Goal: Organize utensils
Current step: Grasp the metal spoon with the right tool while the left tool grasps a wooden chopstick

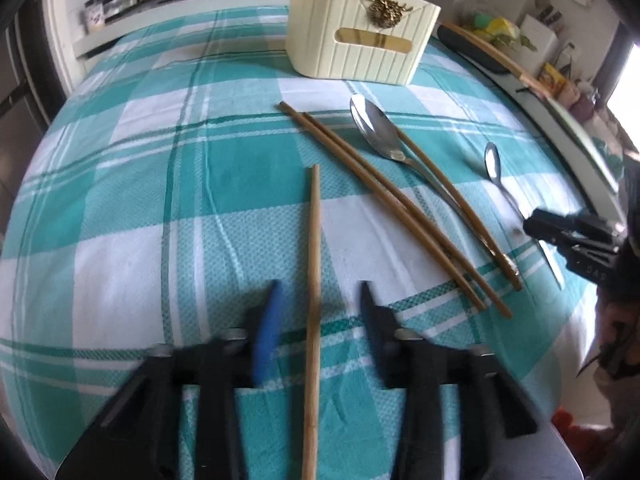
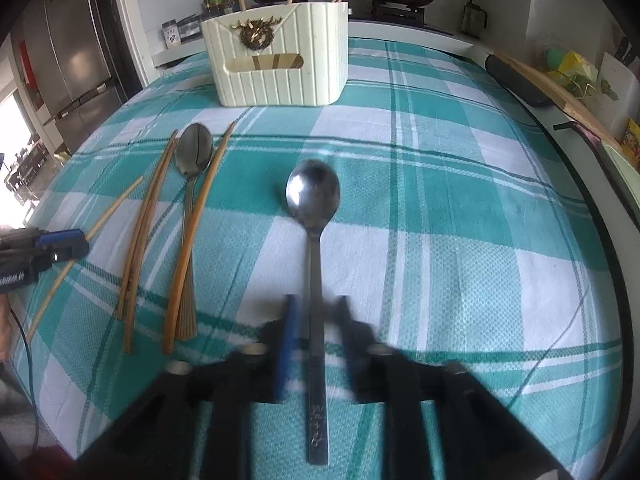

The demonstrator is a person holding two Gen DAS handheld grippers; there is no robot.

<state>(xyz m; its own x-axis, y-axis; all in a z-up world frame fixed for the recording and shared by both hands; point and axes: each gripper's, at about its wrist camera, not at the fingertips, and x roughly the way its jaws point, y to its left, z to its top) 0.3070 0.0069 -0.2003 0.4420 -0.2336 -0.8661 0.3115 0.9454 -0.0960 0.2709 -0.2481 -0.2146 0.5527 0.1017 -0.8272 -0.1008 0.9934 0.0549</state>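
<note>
Holder: cream ribbed plastic utensil box with a gold ornament, upright at the cloth's far end, chopsticks standing inside.
Lone chopstick: tan wooden stick, flat.
Chopstick group: three brown wooden chopsticks beside a steel spoon.
Second spoon: long-handled steel spoon, flat, bowl up.

Home kitchen: stove, fridge

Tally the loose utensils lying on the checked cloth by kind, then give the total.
Chopsticks: 4, one between the left tool's fingers, three lying in a group beside it.
Spoons: 2, one between the right tool's fingers, one among the chopsticks.
Total: 6
</note>
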